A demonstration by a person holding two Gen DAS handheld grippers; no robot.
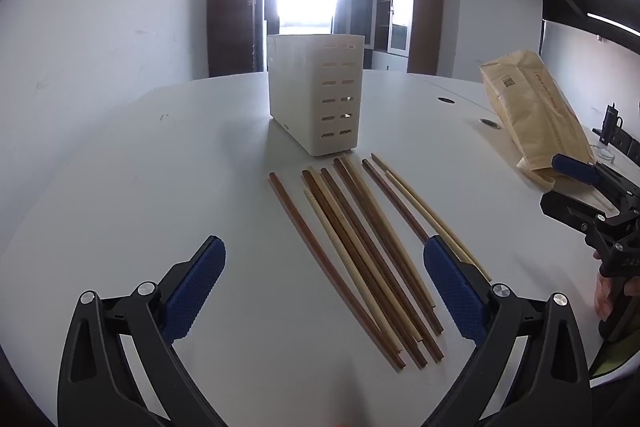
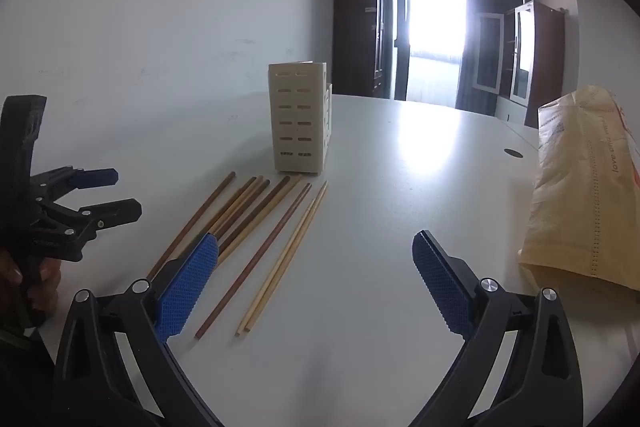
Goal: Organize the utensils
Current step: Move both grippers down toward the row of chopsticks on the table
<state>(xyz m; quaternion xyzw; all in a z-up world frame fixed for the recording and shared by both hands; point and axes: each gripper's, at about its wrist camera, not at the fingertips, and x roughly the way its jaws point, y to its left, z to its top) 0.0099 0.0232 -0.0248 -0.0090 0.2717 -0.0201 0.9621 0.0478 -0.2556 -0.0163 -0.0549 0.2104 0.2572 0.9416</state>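
Note:
Several chopsticks [image 1: 360,247], dark brown and pale, lie side by side on the white table [image 1: 160,187]. They point toward a cream slotted utensil holder [image 1: 320,99] that stands upright behind them. My left gripper [image 1: 324,259] is open and empty, hovering over the near ends of the chopsticks. My right gripper [image 2: 316,255] is open and empty, just right of the chopsticks [image 2: 256,227]. The holder also shows in the right wrist view [image 2: 300,119]. Each gripper shows in the other's view: the right one [image 1: 560,183] and the left one [image 2: 124,191], both open.
A tan paper bag [image 1: 536,119] lies on the table to the right, and also shows in the right wrist view [image 2: 584,187]. Two round cable holes [image 1: 446,100] sit in the table behind it. Cabinets and a bright window stand beyond the table.

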